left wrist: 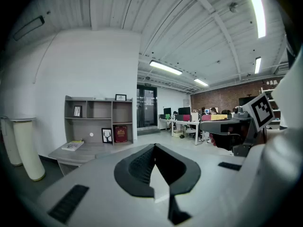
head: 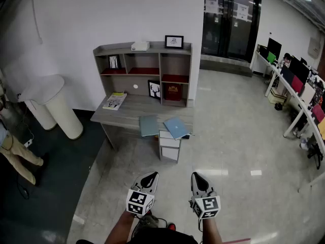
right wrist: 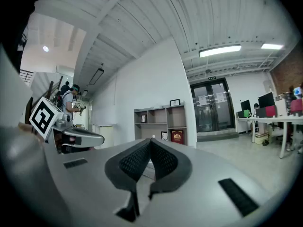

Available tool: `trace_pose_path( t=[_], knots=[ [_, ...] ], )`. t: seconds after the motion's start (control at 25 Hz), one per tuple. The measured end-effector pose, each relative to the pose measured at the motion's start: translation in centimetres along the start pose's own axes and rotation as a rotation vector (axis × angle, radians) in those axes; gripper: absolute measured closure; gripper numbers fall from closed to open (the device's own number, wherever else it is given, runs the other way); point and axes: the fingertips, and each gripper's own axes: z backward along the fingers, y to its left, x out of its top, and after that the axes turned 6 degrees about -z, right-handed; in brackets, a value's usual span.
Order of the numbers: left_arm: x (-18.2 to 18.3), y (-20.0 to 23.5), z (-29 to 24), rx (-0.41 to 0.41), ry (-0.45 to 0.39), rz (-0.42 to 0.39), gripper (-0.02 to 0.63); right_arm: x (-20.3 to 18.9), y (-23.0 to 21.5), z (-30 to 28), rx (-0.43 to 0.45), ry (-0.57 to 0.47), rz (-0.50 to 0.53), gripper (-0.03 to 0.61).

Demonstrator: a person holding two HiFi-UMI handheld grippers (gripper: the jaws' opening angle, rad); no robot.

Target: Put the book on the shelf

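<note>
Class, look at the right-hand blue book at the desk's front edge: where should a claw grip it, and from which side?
Grip the blue book by its near corner, coming from the front of the desk. It lies flat, and that corner seems to overhang the edge, so one jaw could slip underneath.

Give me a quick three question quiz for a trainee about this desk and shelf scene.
1. True or false: the left gripper is holding a book.
2. What stands on top of the shelf unit near the white box? A a picture frame; B a lamp; C a vase.
3. How many blue books lie near the front edge of the desk?
Key: 1 false, its jaws are shut on nothing. 2 A. 3 two.
</note>
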Motion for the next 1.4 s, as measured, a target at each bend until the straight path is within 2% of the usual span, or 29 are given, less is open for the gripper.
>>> trace_pose_path(
  t=[0.44,0.8,1.04,1.4],
  knots=[
    [0.3,0.2,0.4,0.019,0.004,-0.007,0.607,0.0,0.6,-0.5,0.032,0.007,-0.006,0.549],
    [-0.3,2.7,-1.2,0.022,0.029,0.002,0.607,-0.9,0.9,-3.9,0.042,0.032,0.01,0.549],
    [-0.5,7.1,-5.7,-0.042,0.029,-0.018,0.607,-1.2,0.5,-9.7,-0.003,0.04,0.013,0.549],
    [0.7,16.4,-11.3,-0.148,0.013,-0.024,0.607,-0.1,2.1,-18.9,-0.101,0.026,0.031,0.549]
  ],
)
